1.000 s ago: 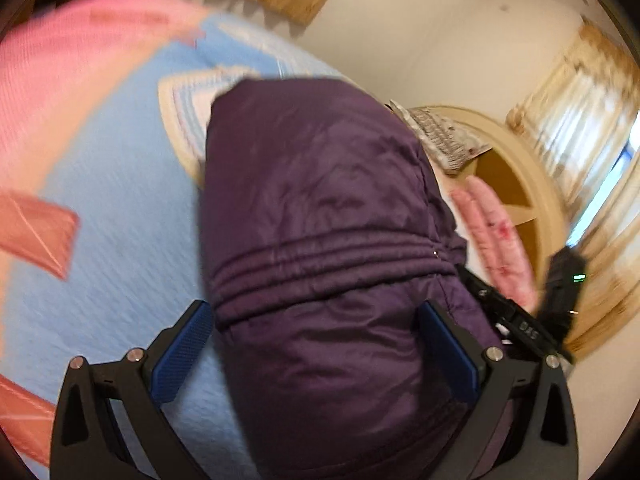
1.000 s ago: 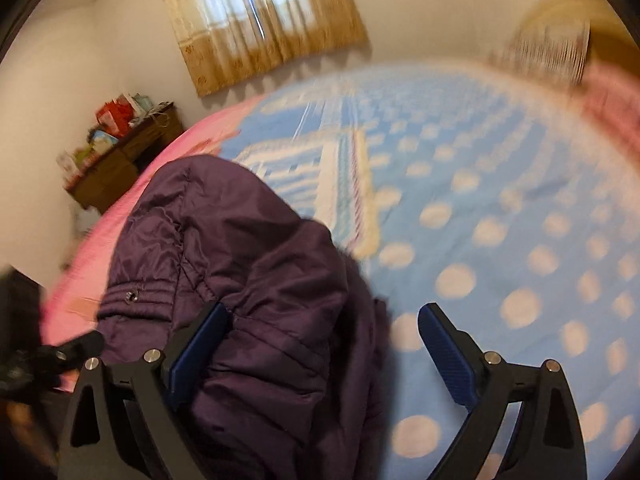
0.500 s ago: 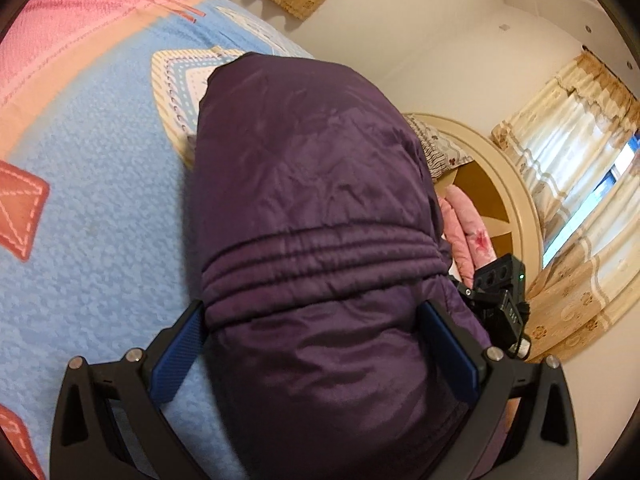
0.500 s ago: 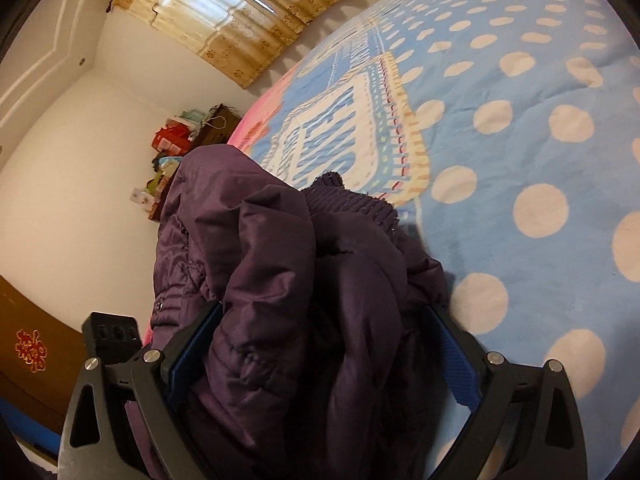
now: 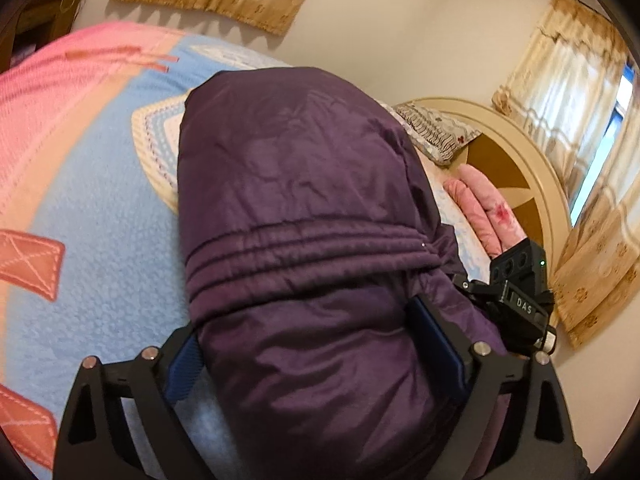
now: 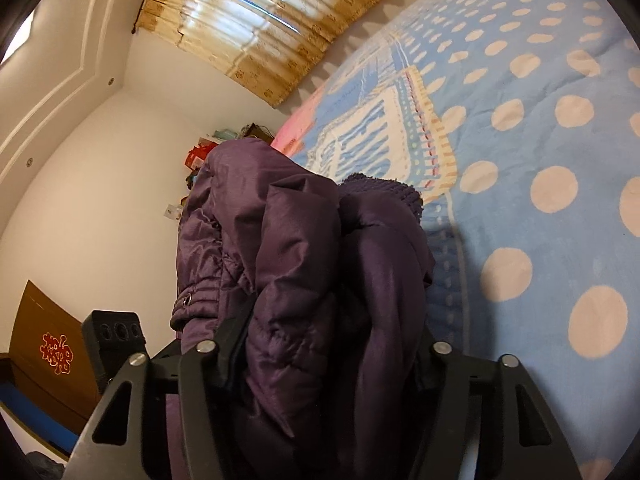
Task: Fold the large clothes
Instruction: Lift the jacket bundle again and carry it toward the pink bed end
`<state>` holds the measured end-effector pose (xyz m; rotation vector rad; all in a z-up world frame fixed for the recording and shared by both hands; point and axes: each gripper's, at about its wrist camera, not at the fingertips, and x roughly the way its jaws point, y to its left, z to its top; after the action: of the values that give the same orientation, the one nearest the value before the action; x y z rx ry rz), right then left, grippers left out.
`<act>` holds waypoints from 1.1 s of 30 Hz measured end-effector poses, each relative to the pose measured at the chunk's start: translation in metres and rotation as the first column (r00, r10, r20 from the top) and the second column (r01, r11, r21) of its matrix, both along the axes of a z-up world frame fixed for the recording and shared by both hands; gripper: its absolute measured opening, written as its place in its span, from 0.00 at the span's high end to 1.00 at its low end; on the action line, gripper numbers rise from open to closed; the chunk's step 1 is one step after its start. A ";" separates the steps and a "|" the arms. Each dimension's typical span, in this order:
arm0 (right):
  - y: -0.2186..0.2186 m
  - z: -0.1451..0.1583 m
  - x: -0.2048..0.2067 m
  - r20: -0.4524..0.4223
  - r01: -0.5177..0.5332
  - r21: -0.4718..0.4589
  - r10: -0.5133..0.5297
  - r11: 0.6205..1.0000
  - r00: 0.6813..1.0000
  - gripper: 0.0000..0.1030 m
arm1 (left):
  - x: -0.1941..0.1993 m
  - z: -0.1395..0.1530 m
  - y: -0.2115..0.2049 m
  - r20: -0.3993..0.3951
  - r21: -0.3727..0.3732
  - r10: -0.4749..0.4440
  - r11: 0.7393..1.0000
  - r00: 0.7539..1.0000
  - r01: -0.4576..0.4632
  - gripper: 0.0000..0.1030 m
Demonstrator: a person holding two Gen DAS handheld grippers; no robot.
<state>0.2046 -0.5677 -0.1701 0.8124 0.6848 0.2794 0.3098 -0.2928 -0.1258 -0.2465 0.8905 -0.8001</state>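
One purple padded jacket (image 5: 304,216) on show, lying bunched on the blue bedspread (image 5: 96,248), and two grippers working it. The left gripper (image 5: 316,344) has its jaws set wide and closing, with the jacket's bulk filling the gap between them; the left blue pad (image 5: 182,372) sits right at the fabric's edge, and whether it presses is hard to call from here. The right pad on that side is half buried under the cloth. Past the jacket's right edge, the black body of the right gripper (image 5: 520,300) pokes into view, its fingers hidden by fabric.

Over to the right wrist view: the right gripper (image 6: 328,344) is closing on a thick gathered fold of the jacket (image 6: 304,264), both pads swallowed by cloth. One knitted cuff (image 6: 384,192) peeks out at the top of the bundle, one snap (image 6: 186,301) shows on the left. The spotted bedspread (image 6: 532,160) runs off the frame. Two pillows (image 5: 436,132) by the headboard (image 5: 516,160), one patterned, one pink, both partly covered. Two curtained windows in the left view.
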 end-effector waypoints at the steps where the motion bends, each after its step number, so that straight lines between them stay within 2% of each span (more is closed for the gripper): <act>1: 0.003 0.003 -0.002 0.005 -0.002 -0.002 0.002 1.000 1.000 0.46 | -0.003 0.004 -0.002 0.010 0.008 0.001 1.000 1.000 -0.001 0.07; 7: 0.023 0.015 -0.013 0.037 -0.026 0.015 0.025 1.000 0.999 0.49 | -0.022 0.025 0.005 0.078 0.048 0.005 0.999 0.997 -0.009 0.07; 13: 0.057 0.025 -0.018 0.065 -0.069 0.035 0.067 0.997 0.996 0.50 | -0.036 0.036 0.040 0.141 0.076 0.030 0.996 0.990 -0.041 0.07; 29: 0.169 0.044 0.018 0.099 -0.256 0.033 0.251 0.966 0.963 0.51 | -0.064 0.053 0.118 0.250 0.092 0.179 0.974 0.951 -0.208 0.07; 33: 0.196 0.045 0.027 0.097 -0.301 0.031 0.297 0.953 0.950 0.51 | -0.068 0.051 0.135 0.255 0.088 0.220 0.965 0.942 -0.249 0.07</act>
<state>0.2319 -0.3718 -0.1252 0.7329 0.7169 0.6061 0.2422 -0.1580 -0.0744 -0.1420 0.6589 -0.5390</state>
